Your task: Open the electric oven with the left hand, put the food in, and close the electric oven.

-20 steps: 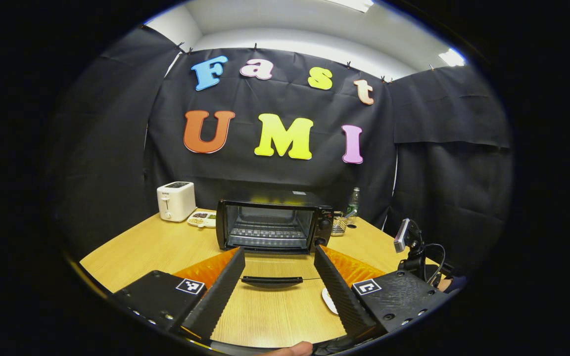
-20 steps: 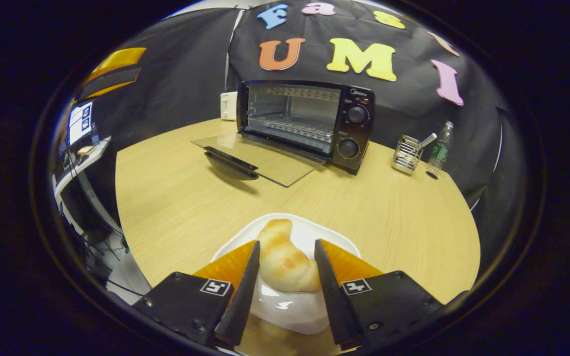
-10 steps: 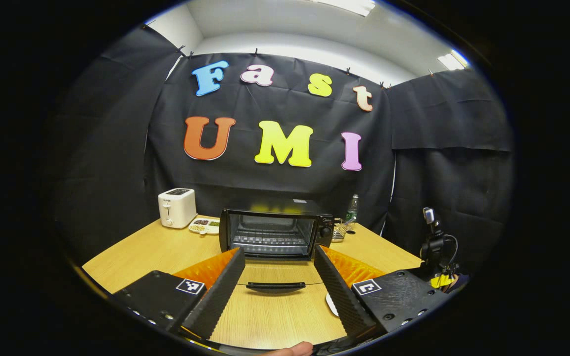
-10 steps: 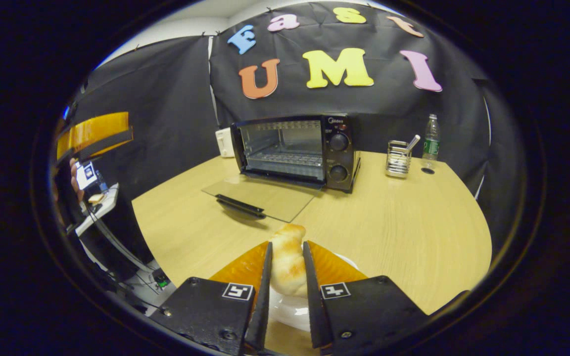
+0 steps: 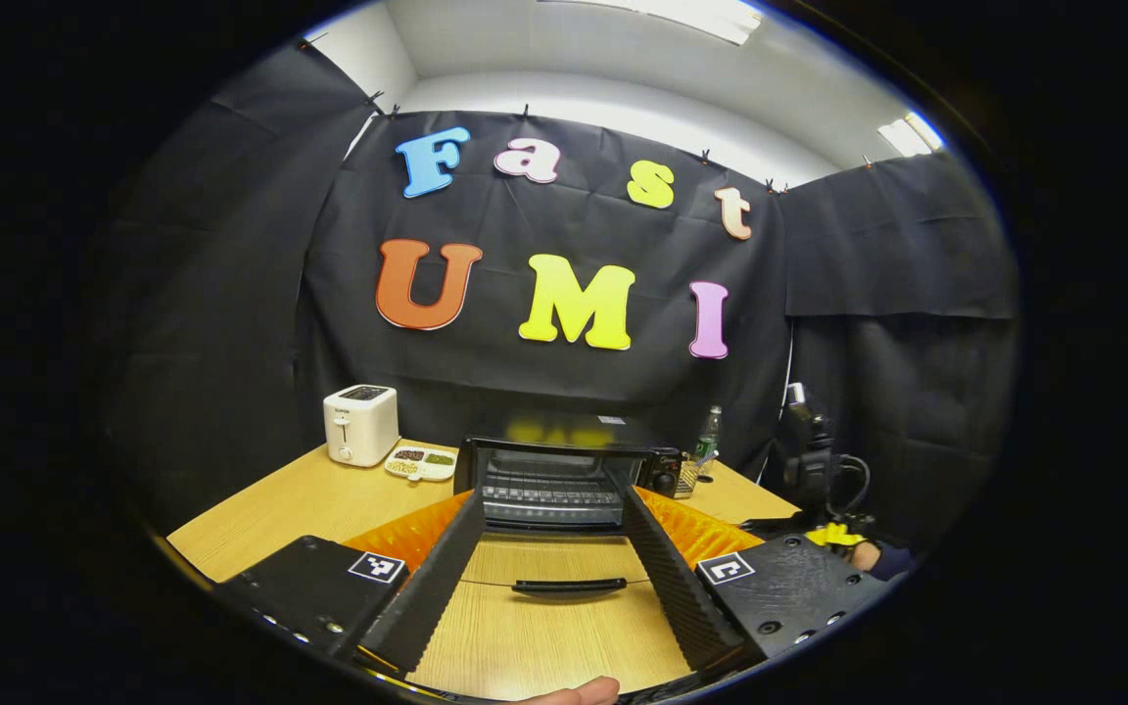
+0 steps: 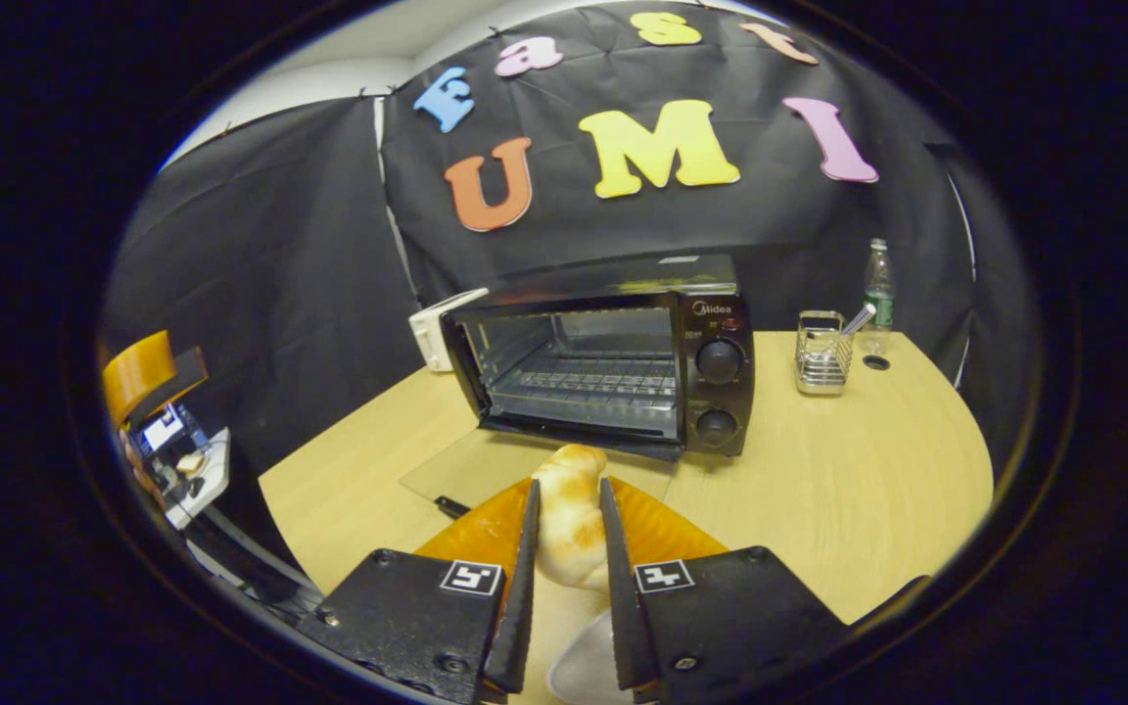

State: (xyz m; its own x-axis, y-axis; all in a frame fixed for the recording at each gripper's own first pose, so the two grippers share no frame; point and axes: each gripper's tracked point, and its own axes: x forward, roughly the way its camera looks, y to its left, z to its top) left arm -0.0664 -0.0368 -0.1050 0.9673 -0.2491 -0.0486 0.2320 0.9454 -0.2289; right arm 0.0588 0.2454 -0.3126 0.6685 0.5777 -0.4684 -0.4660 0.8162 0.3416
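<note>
The black electric oven (image 5: 564, 478) stands on the wooden table with its glass door (image 6: 486, 468) folded down flat, handle (image 5: 569, 586) toward me. A wire rack shows inside the oven (image 6: 613, 362). My left gripper (image 5: 549, 499) is open and holds nothing, hovering in front of the door handle. My right gripper (image 6: 568, 487) is shut on a golden bread roll (image 6: 569, 514), lifted above the white plate (image 6: 579, 671) and pointing at the oven mouth. The left gripper (image 6: 148, 377) appears far left in the right gripper view.
A white toaster (image 5: 360, 424) and a snack dish (image 5: 420, 462) sit left of the oven. A wire holder (image 6: 822, 352) and a bottle (image 6: 877, 284) stand to its right. The oven knobs (image 6: 718, 360) face me. Bare table (image 6: 848, 470) lies right of the door.
My right gripper closed on the roll, lifted it off the plate and carried it toward the open oven. My left gripper drew back a little from the door.
</note>
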